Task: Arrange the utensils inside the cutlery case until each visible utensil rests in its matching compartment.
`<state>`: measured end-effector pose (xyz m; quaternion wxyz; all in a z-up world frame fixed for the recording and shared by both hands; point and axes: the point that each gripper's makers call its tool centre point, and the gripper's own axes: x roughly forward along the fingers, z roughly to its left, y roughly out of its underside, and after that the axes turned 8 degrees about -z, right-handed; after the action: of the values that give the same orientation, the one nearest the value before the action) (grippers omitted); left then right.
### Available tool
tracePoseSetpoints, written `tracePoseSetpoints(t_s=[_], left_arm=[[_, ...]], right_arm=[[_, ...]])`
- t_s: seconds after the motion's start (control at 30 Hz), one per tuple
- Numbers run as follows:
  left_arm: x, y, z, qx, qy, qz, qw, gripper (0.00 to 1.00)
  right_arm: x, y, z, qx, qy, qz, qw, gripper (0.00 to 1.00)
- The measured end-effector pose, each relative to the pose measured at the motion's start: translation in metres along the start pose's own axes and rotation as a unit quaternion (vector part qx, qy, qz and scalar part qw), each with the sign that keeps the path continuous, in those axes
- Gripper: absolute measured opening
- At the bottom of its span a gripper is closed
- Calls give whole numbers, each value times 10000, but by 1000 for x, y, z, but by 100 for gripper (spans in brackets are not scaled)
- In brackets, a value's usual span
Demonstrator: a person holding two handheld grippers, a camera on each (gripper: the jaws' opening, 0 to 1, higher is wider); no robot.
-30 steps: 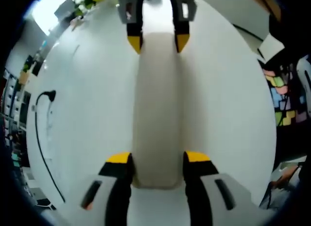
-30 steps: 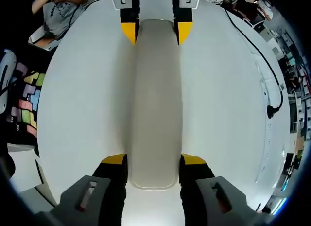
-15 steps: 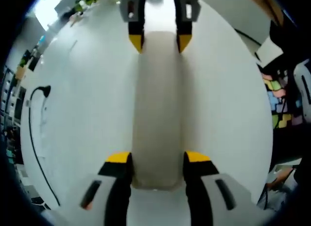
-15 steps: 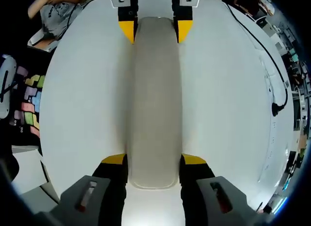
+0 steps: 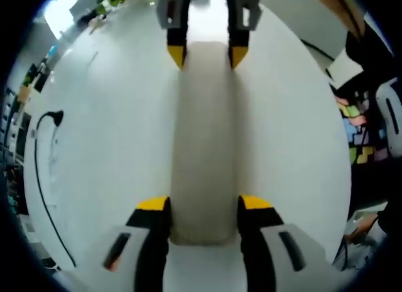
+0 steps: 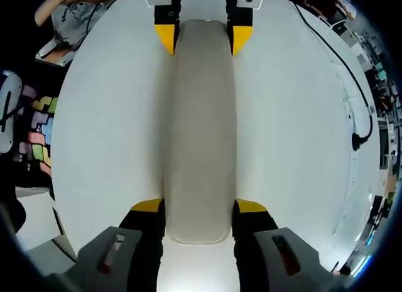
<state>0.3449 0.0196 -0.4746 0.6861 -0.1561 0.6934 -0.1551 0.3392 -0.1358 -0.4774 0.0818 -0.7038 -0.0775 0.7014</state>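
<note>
Cutlery case (image 5: 204, 141) lies closed, lengthwise on white desk (image 5: 107, 147), gripped at opposite ends: left claw (image 5: 204, 207) clamped on near end, right claw (image 6: 198, 210) on the other. Broad bare desk on both long sides; black cable (image 6: 342, 78) near desk edge. Views barely shifted since earlier frames; grips unchanged.
</note>
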Motion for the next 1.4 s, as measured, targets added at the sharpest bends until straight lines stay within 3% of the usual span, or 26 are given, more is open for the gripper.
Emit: tracePoseSetpoints(t_s=[0.1,0.23,0.33,0.4,0.5,0.53,0.6,0.73,0.77,0.83,1.0,1.1,1.17,1.23,1.3,1.4], left_arm=[[0,0,0,60,31,-83,9999,46],[0,0,-6,263,129,-77,9995,55],[1,3,-15,459,284,131,9985,70],[5,4,-16,513,226,257,9981,81],[9,8,-9,69,-20,456,9989,100],[4,13,-9,207,134,586,9980,100],[6,12,-9,154,76,377,9991,100],[7,12,-8,84,36,276,9996,100],[7,12,-8,64,28,249,9997,100],[7,12,-8,44,19,202,9998,100],[6,10,-8,7,-55,134,9999,100],[0,4,4,-7,-532,-162,9984,100],[-8,1,2,-49,-605,-371,9975,100],[-19,-11,-2,-200,-709,-945,9928,100],[-31,-20,-3,-208,-944,-1396,9855,100],[-44,-28,-8,-195,-1265,-2000,9714,100]], right_arm=[[0,0,0,-3,-1,-30,10000,43],[-1,1,-2,-10,27,-132,9999,47],[-2,2,-11,6,216,-198,9996,58],[-2,3,-14,66,311,-200,9993,63],[-4,4,-21,12,585,-238,9980,75],[-5,5,-23,19,697,-251,9972,79],[-6,6,-24,20,787,-287,9965,86],[-6,10,-19,-27,712,-422,9966,92],[-5,11,-18,-5,705,-432,9966,98],[-3,17,-11,58,560,-396,9976,100],[-7,16,-11,59,784,-588,9952,100],[-10,14,-10,-3,986,-764,9922,100],[-18,12,-15,-239,1358,-977,9856,100],[-28,16,-20,-255,1846,-1163,9756,100],[-36,9,-14,-20,1963,-1846,9630,100],[-55,-1,-4,334,2139,-2945,9308,100]])
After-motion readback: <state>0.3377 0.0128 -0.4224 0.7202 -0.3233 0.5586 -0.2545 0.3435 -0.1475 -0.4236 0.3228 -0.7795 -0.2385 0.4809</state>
